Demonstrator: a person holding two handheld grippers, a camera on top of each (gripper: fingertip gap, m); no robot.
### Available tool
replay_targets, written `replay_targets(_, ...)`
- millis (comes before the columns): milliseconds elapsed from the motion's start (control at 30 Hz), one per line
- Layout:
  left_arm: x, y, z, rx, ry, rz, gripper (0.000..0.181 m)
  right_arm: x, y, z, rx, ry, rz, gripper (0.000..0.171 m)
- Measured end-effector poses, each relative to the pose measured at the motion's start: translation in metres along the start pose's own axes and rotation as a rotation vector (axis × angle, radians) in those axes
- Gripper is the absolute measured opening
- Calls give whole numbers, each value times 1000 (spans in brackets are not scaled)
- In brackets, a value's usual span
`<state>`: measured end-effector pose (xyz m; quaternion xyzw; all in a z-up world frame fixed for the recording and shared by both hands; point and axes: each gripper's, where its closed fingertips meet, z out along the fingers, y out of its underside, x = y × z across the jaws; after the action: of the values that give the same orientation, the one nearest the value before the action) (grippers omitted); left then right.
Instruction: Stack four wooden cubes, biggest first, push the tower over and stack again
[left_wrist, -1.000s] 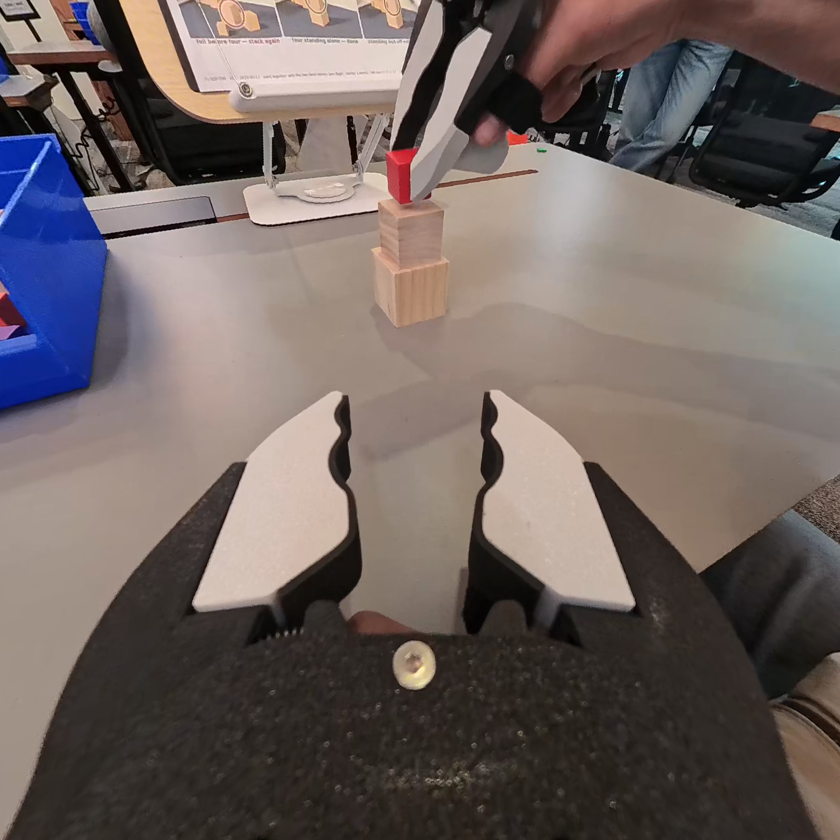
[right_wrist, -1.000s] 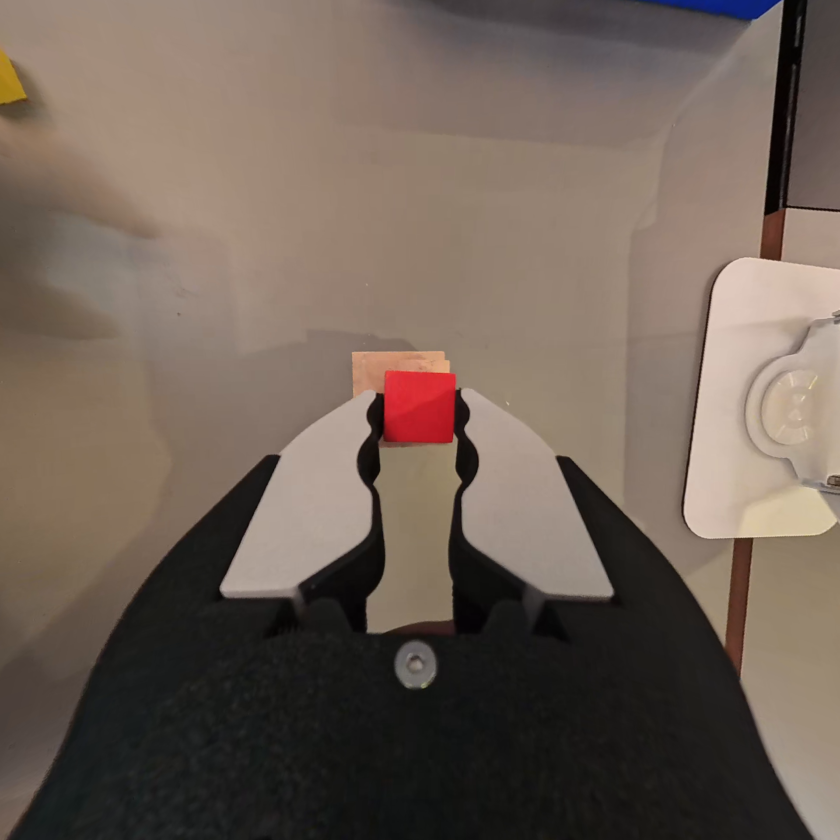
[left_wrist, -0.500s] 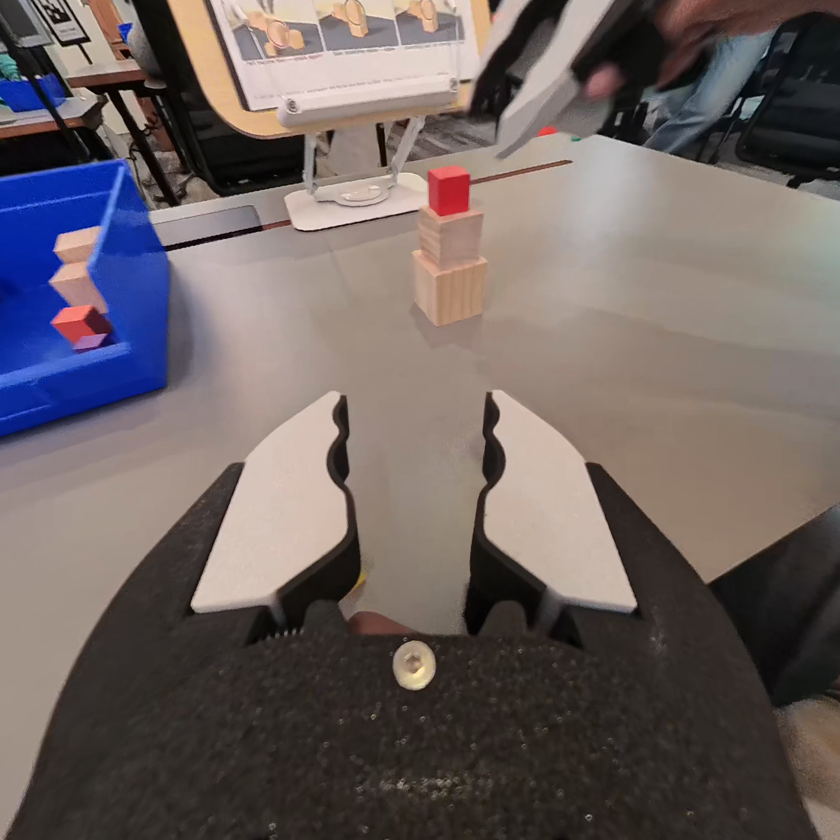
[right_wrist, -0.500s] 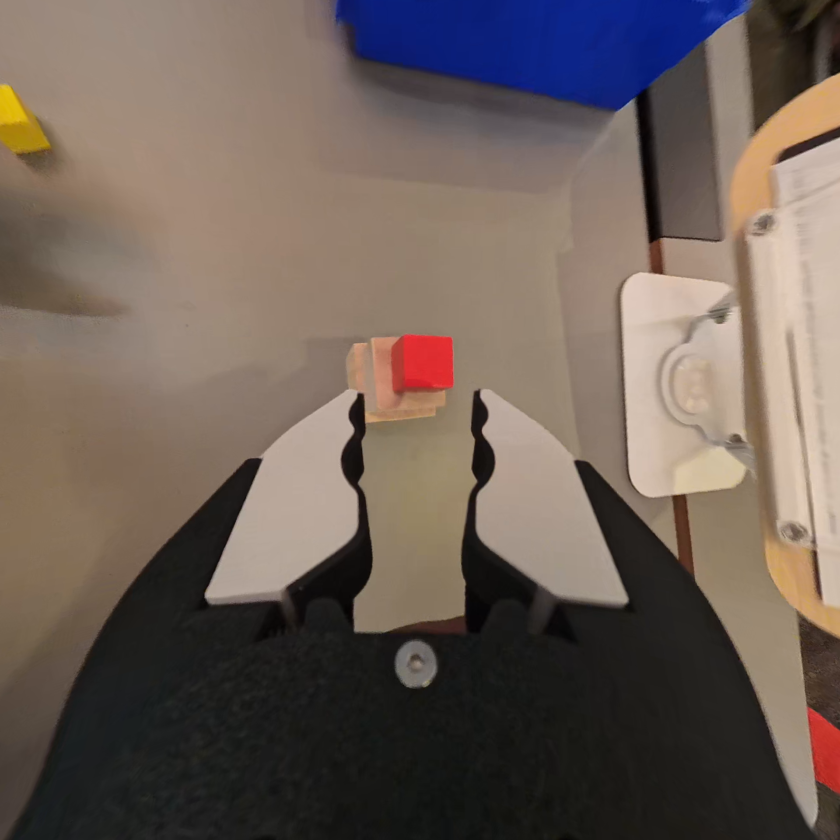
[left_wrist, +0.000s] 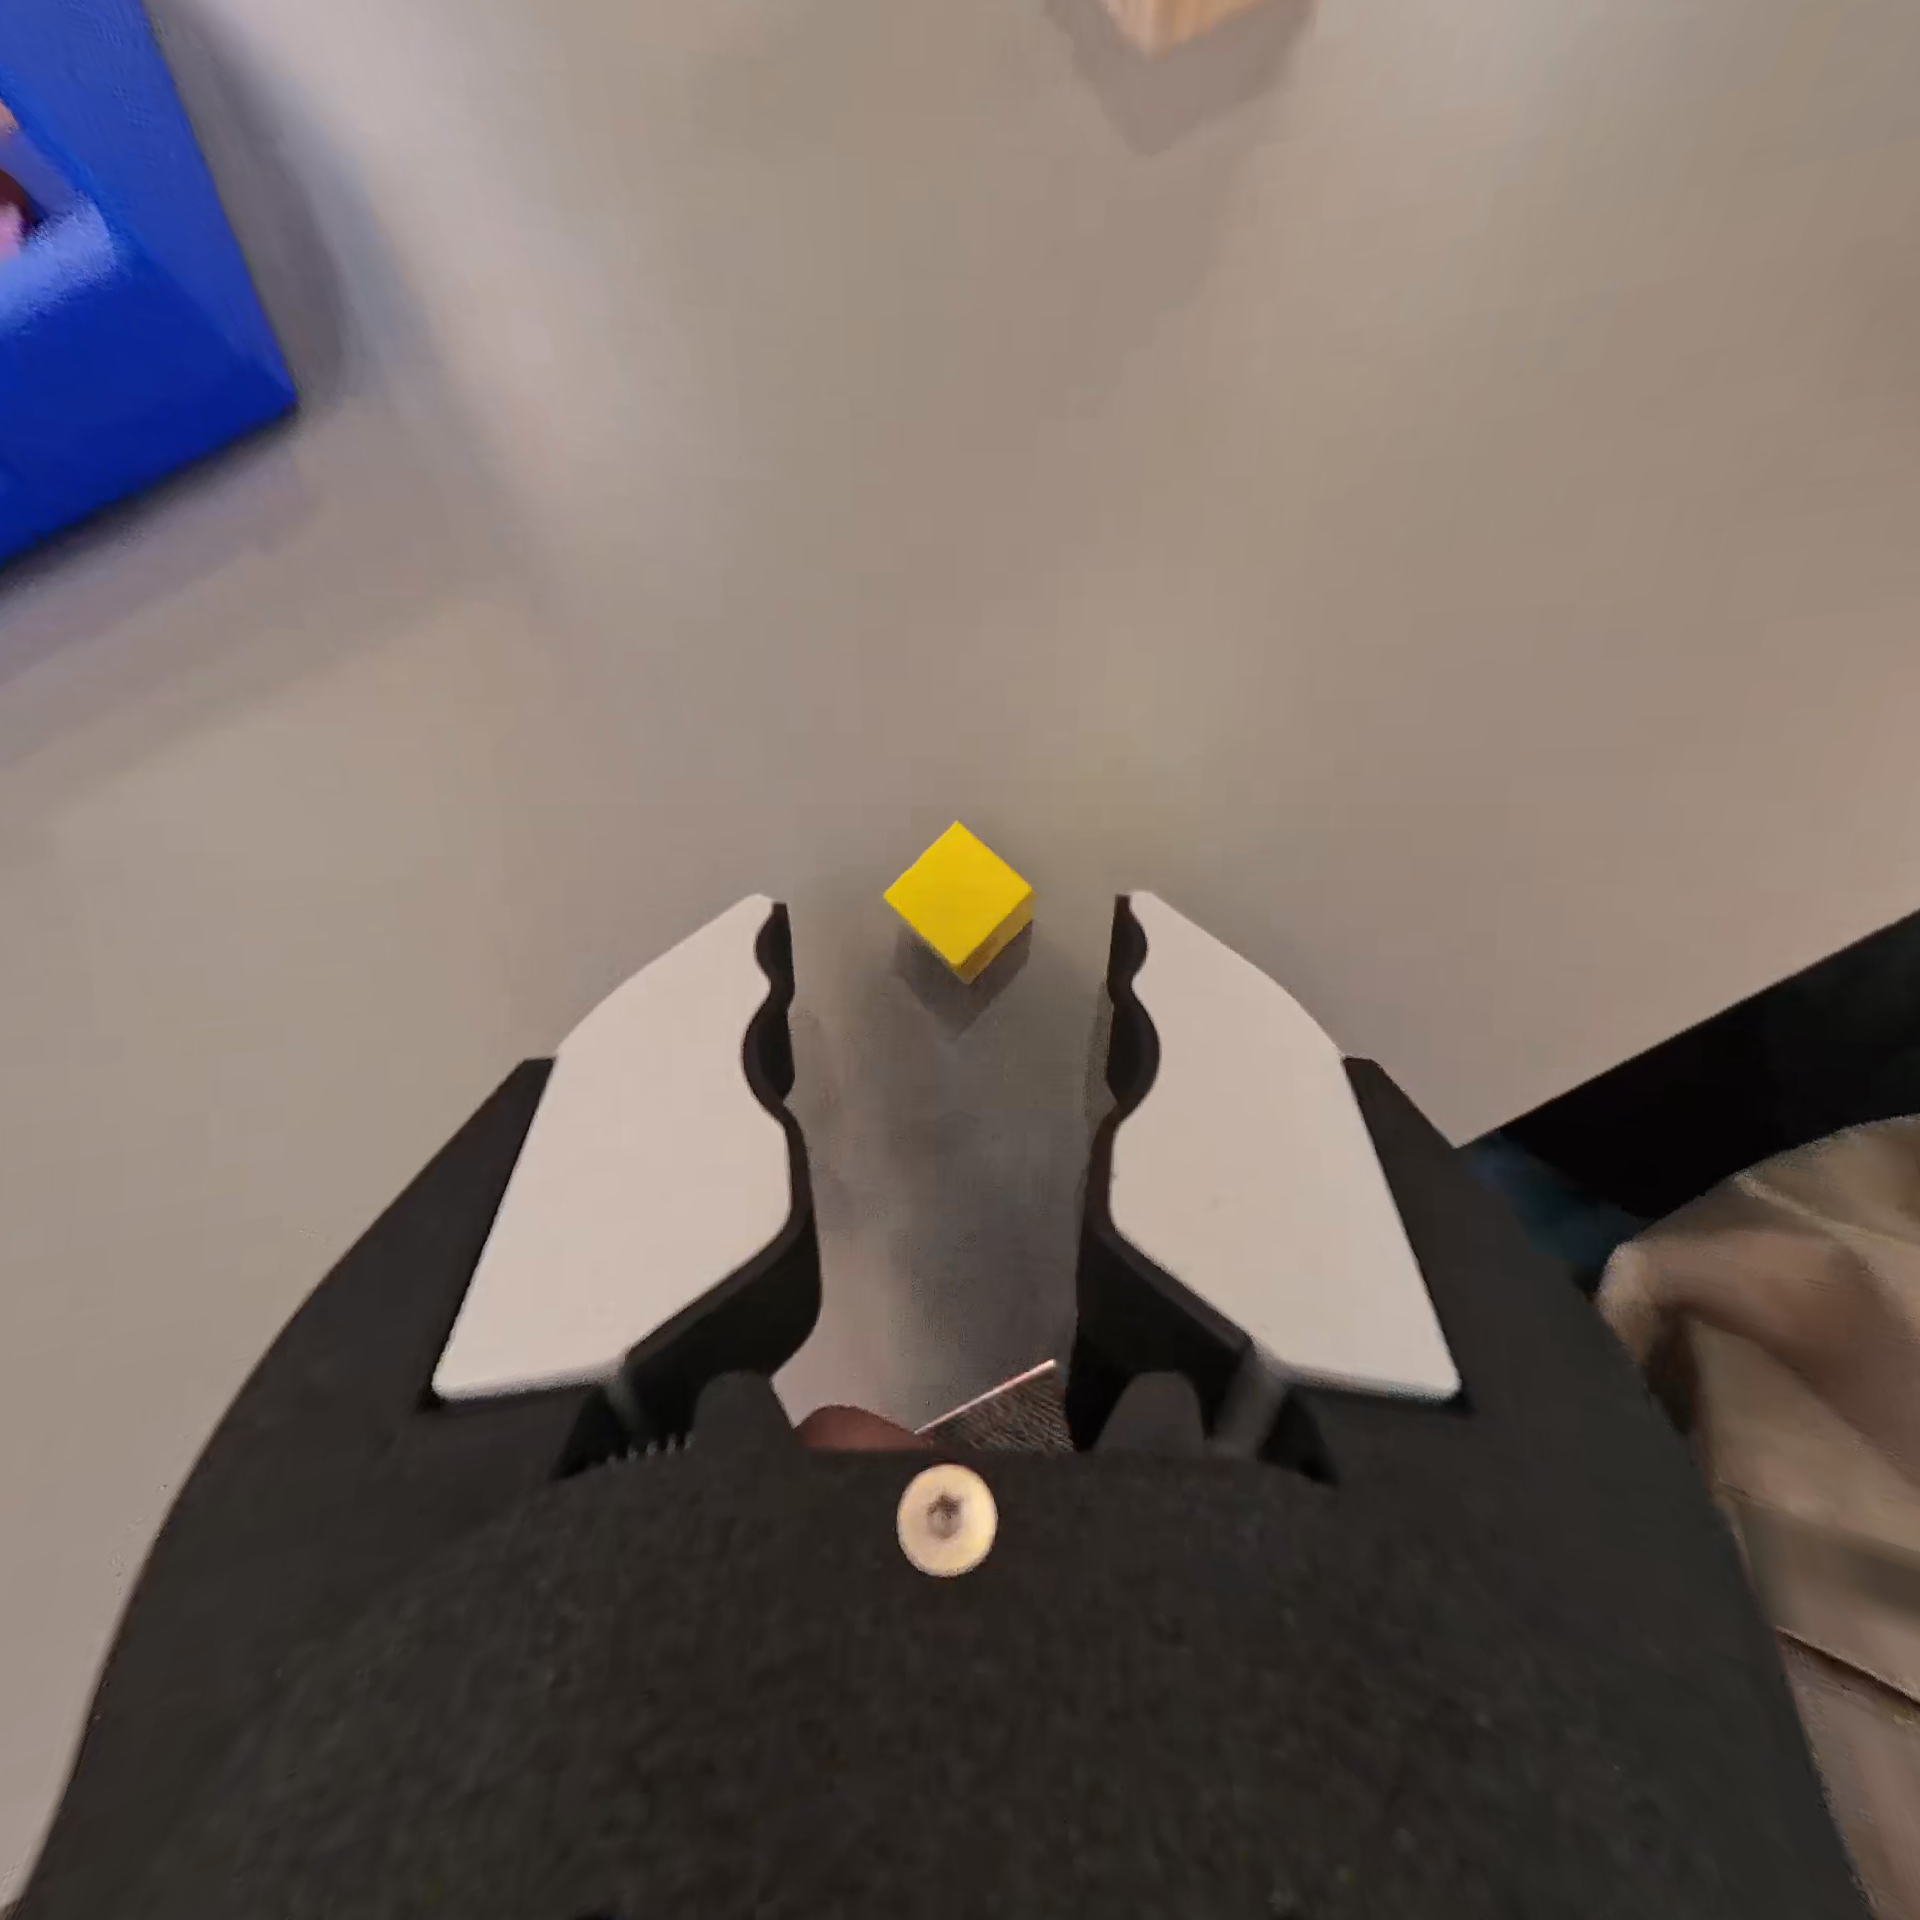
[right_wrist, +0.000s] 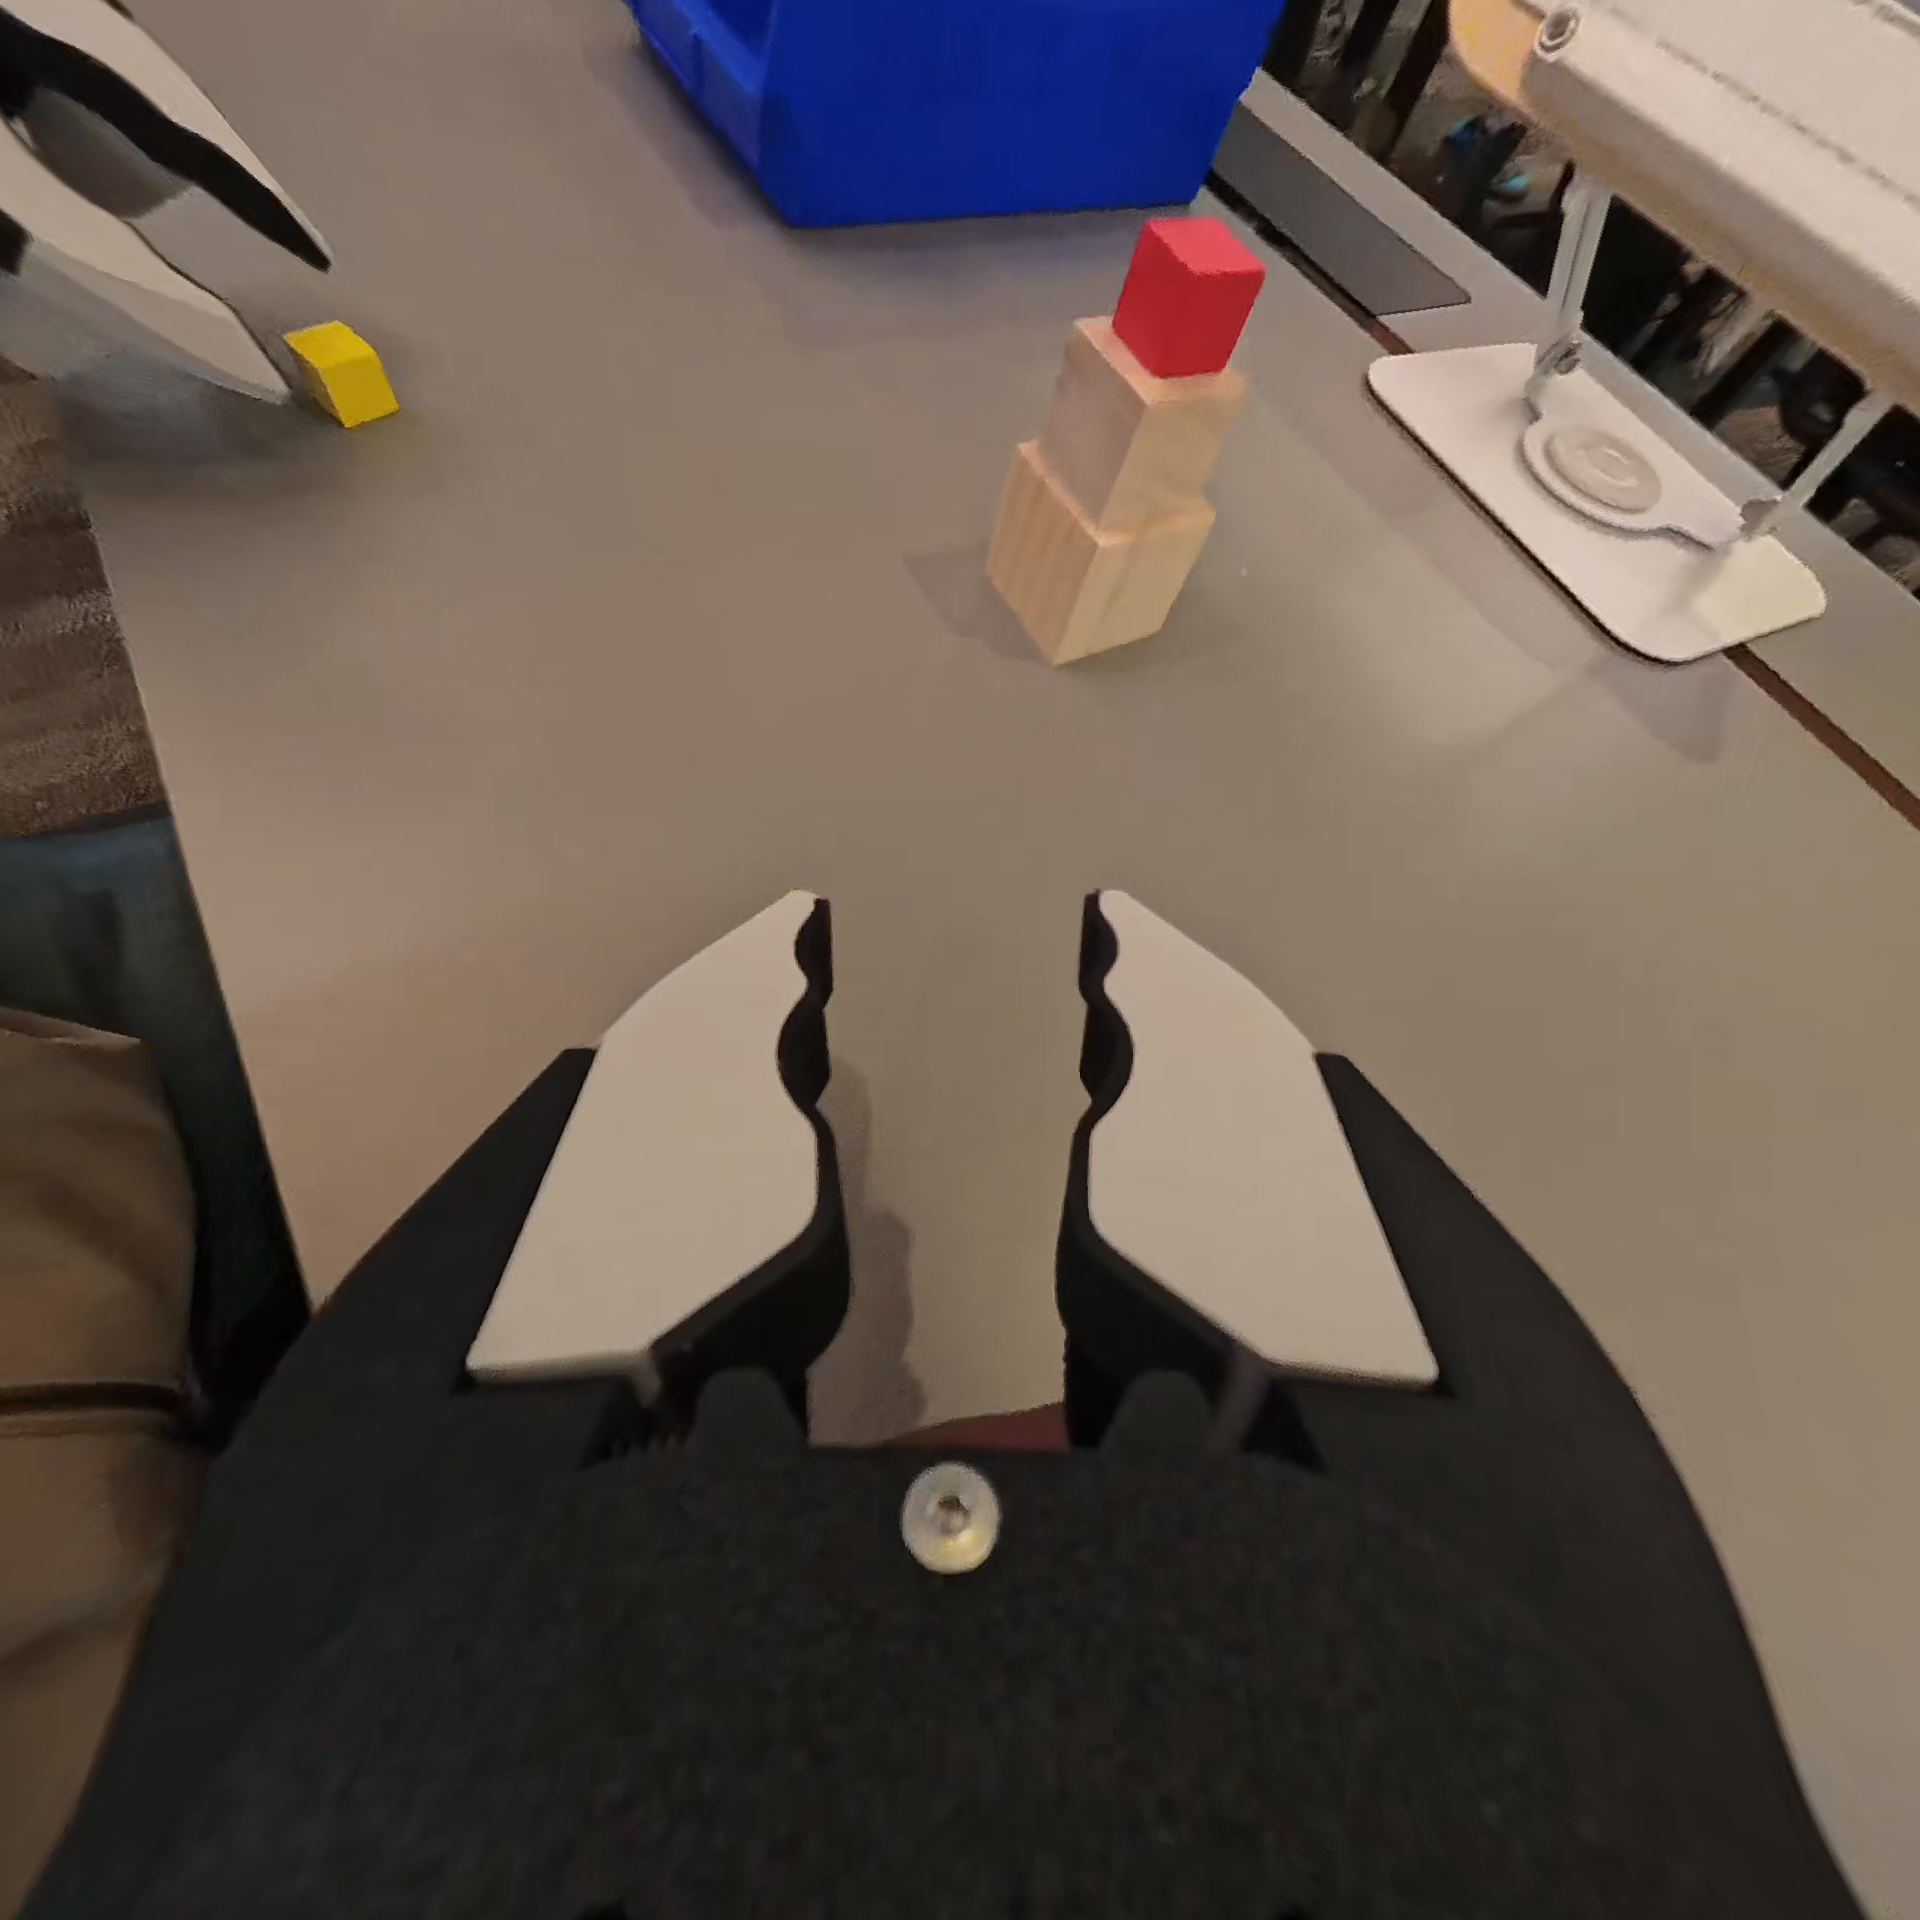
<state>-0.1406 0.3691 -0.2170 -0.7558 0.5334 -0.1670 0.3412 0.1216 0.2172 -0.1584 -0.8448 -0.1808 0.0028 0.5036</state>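
Jaws spread on both — left gripper (left_wrist: 951, 906) straddles yellow cube (left_wrist: 960, 900); right gripper (right_wrist: 954, 906) empty.

Yellow cube (left_wrist: 958, 900), red cube (right_wrist: 1188, 296), blue bin (right_wrist: 935, 104).

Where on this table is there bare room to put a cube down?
Bare grey table lies between the yellow cube and the three-cube tower, and between the tower and the open right tongs. It is crowded near the blue bin and white stand base.
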Motion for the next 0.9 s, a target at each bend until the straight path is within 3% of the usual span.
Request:
replay_targets(133,0,2,5,-5,-29,-64,58,-21,15,-9,19,-4,44,45)
replay_targets(300,0,1,10,8,-23,34,59,-41,26,-7,0,-55,16,45)
replay_targets(533,-1,10,13,-60,190,345,51,-47,22,-8,29,-110,42,44)
replay_targets(700,6,9,16,-83,381,413,50,-45,24,-9,17,-103,47,44)
replay_targets(767,8,10,17,-82,434,425,45,-44,25,-9,13,-99,47,43)
replay_targets(800,10,11,16,-76,469,436,25,-44,25,-10,14,-98,49,43)
replay_targets(900,15,12,14,-70,551,426,22,-45,25,-10,14,-105,61,41)
